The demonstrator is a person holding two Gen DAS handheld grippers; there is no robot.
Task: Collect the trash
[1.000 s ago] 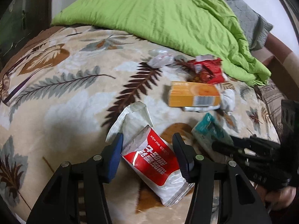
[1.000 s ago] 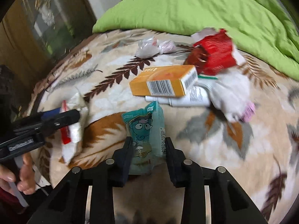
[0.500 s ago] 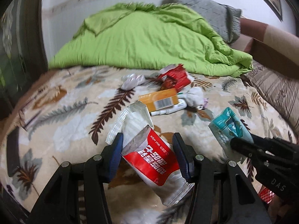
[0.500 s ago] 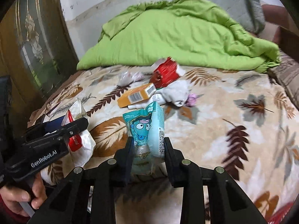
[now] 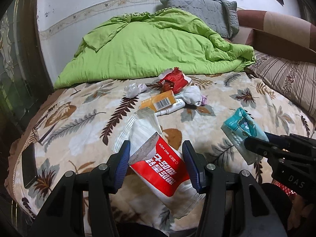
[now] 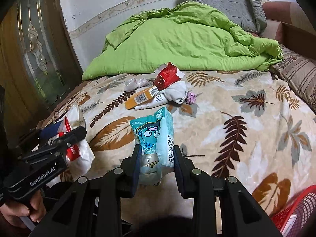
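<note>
Red and white, the wipe pack (image 5: 158, 165) sits between the two blue pads of my left gripper (image 5: 156, 162). The jaws are clamped on it, and it is up off the bed (image 5: 83, 118). My right gripper (image 6: 156, 164) has its jaws pressed on a teal packet (image 6: 154, 136) with a cartoon face, and that one is up in the air too.

More trash lies far from me, near the middle of the bed. An orange box (image 5: 158, 101) rests on a white tube (image 5: 171, 107). Just behind them is a torn red wrapper (image 5: 173, 79). A white wad (image 5: 191, 96) and a small purple ball (image 5: 203, 100) lie just right of the box. A crumpled tissue (image 5: 134, 89) lies to the left of it.

A green blanket (image 5: 154, 47) is piled at the far end, with a grey pillow (image 5: 205, 11) behind it. A black phone (image 5: 29, 165) lies at the near left edge of the bed. A red basket (image 6: 292, 211) shows at my near right.
</note>
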